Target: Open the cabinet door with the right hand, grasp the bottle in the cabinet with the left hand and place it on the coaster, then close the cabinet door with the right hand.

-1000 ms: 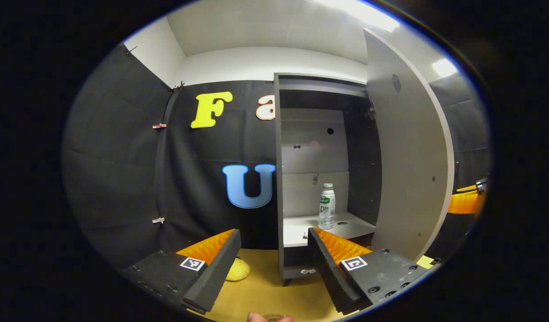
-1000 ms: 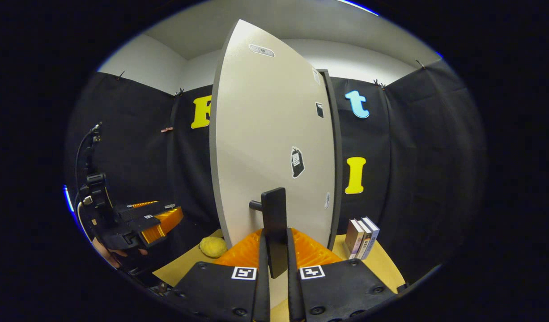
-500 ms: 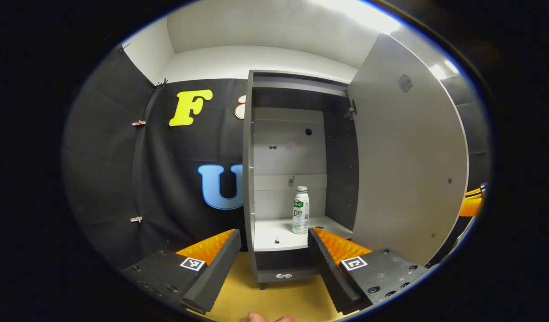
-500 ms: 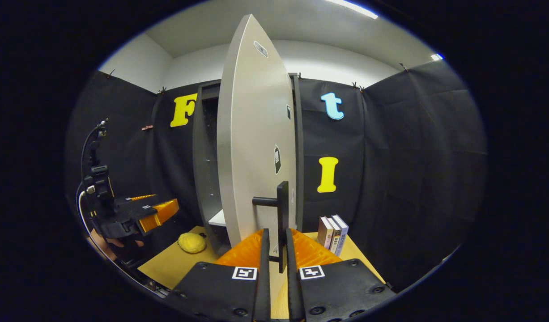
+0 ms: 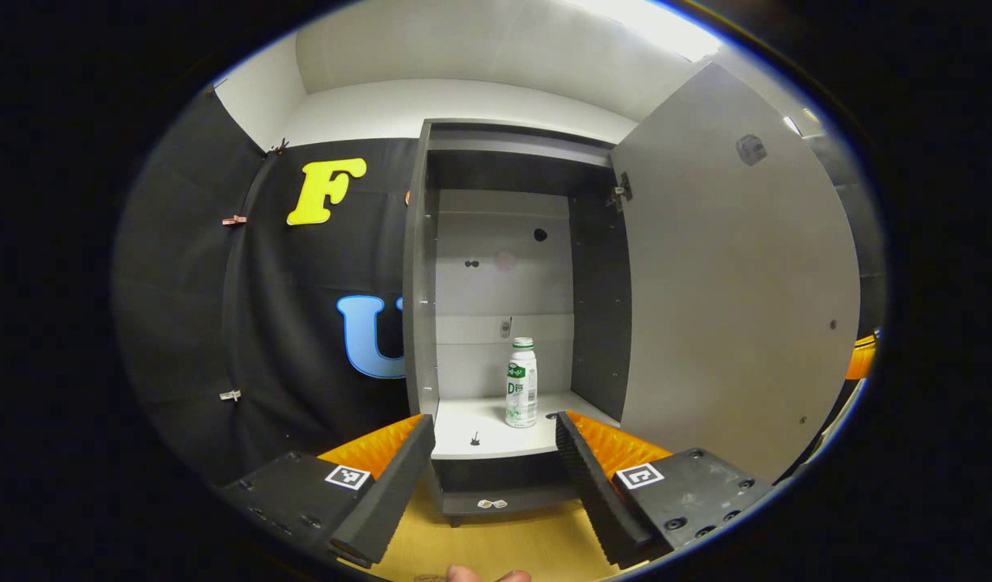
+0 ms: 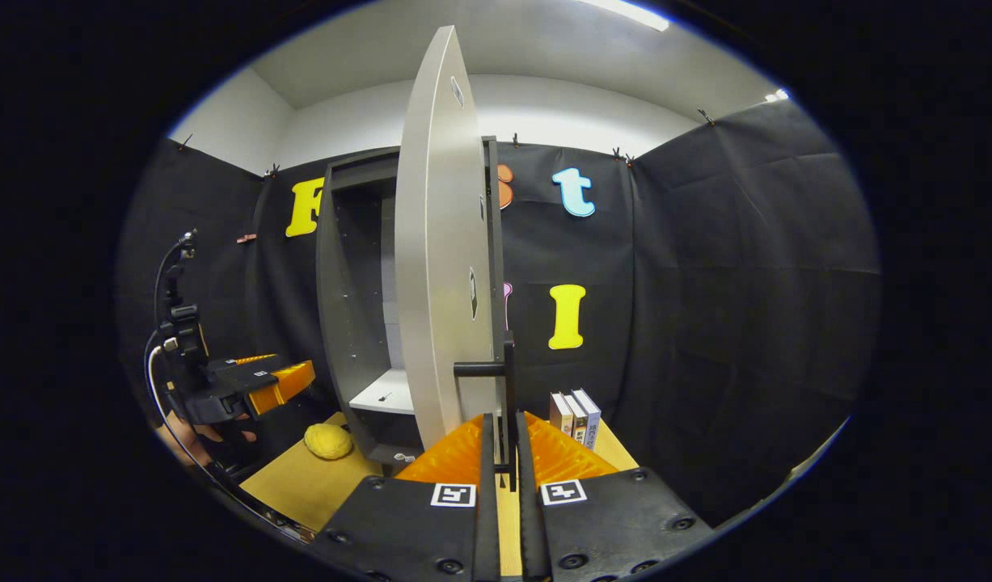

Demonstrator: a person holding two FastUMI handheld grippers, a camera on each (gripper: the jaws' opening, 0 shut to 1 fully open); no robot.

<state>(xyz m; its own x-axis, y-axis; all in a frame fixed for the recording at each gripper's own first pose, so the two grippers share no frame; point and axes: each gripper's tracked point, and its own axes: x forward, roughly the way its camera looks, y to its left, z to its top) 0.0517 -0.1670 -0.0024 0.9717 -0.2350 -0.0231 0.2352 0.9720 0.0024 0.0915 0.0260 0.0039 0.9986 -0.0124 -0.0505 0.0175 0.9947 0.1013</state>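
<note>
A tall grey cabinet stands open, its pale door swung far out to the right. A small white bottle with a green label stands upright on the white shelf inside. My left gripper is open and empty, some way in front of the shelf. In the right gripper view the door appears nearly edge-on, and my right gripper is shut on its dark bar handle. The left gripper shows far left, held by a hand.
A yellow, soft-looking lump lies on the wooden table left of the cabinet base. Three books stand upright to the right of the door. Black cloth walls close the booth in behind and on both sides.
The right gripper has pulled the door wider open by its handle. The left gripper has turned to face the cabinet's inside squarely, so the bottle now sits between its fingers' lines.
</note>
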